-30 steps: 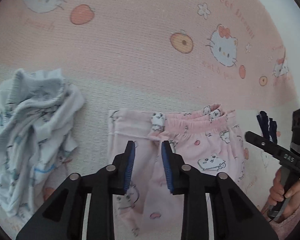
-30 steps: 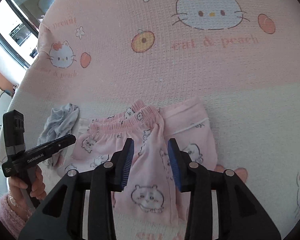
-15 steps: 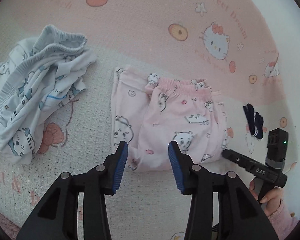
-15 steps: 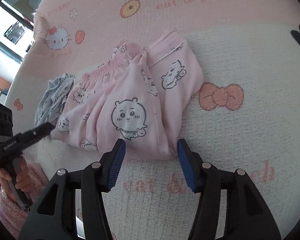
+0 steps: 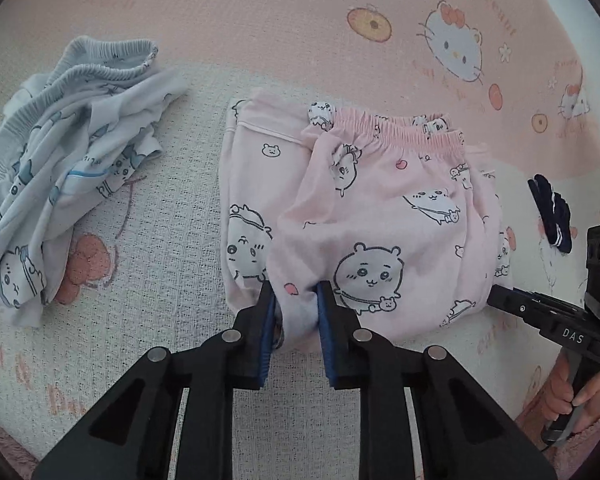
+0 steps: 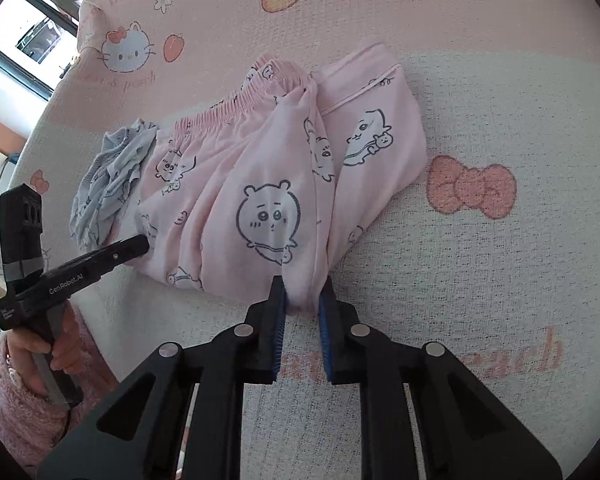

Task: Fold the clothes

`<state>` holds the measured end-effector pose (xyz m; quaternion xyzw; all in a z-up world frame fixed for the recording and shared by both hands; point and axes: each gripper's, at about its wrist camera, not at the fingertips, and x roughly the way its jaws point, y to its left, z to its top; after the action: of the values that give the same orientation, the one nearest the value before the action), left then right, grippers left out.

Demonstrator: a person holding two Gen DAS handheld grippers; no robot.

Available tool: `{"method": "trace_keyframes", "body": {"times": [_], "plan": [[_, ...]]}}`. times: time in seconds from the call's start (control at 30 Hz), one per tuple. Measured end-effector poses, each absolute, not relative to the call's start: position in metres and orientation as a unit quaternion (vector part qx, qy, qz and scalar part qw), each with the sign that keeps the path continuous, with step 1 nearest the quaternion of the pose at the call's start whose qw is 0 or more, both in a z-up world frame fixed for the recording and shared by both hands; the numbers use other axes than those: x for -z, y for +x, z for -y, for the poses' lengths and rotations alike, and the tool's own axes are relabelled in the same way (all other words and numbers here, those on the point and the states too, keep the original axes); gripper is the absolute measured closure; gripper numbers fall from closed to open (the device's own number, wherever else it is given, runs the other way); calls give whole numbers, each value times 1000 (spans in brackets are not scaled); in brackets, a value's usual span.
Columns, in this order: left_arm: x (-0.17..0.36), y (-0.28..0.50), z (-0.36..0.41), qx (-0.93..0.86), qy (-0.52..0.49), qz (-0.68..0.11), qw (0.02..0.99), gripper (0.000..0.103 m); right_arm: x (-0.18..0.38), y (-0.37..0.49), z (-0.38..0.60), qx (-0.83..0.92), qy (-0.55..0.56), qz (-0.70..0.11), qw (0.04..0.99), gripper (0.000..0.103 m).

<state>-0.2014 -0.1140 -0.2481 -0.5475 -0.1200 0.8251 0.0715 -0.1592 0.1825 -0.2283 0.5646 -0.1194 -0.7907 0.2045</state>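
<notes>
Folded pink pajama pants (image 5: pixel 364 216) lie on a pink-and-cream cartoon-print blanket (image 5: pixel 172 264), near edge clamped at two spots: the left gripper (image 5: pixel 294 300) has its jaws closed on the hem, the right gripper (image 6: pixel 303 294) likewise pinches a fold. Only the left wrist view shows the whole crumpled pale blue garment (image 5: pixel 60 184) lying apart to the left, and a dark navy item (image 5: pixel 552 216) beyond the pants. Only the right wrist view shows a window (image 6: pixel 24 36) past the blanket's edge.
</notes>
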Motion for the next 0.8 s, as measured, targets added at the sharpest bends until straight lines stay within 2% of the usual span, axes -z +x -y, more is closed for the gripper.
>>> {"method": "trace_keyframes", "body": {"times": [0.07, 0.2, 0.23, 0.33, 0.43, 0.57, 0.8], "plan": [[248, -200, 120, -817, -553, 144, 78, 88, 221, -158, -179, 795, 561, 111, 201, 91], [246, -190, 138, -805, -550, 212, 71, 87, 200, -153, -179, 806, 547, 102, 203, 91], [247, -186, 144, -801, -547, 235, 65, 83, 198, -150, -181, 805, 546, 107, 205, 91], [259, -171, 165, -780, -544, 308, 42, 55, 206, -144, -190, 801, 554, 135, 185, 87], [263, -160, 172, -770, -541, 336, 35, 55, 219, -144, -197, 786, 574, 170, 154, 84], [270, -161, 163, -760, -534, 366, 57, 54, 225, -140, -194, 771, 583, 201, 158, 70], [282, -169, 148, -743, -514, 419, 92, 54, 246, -147, -194, 739, 560, 334, 170, 64]]}}
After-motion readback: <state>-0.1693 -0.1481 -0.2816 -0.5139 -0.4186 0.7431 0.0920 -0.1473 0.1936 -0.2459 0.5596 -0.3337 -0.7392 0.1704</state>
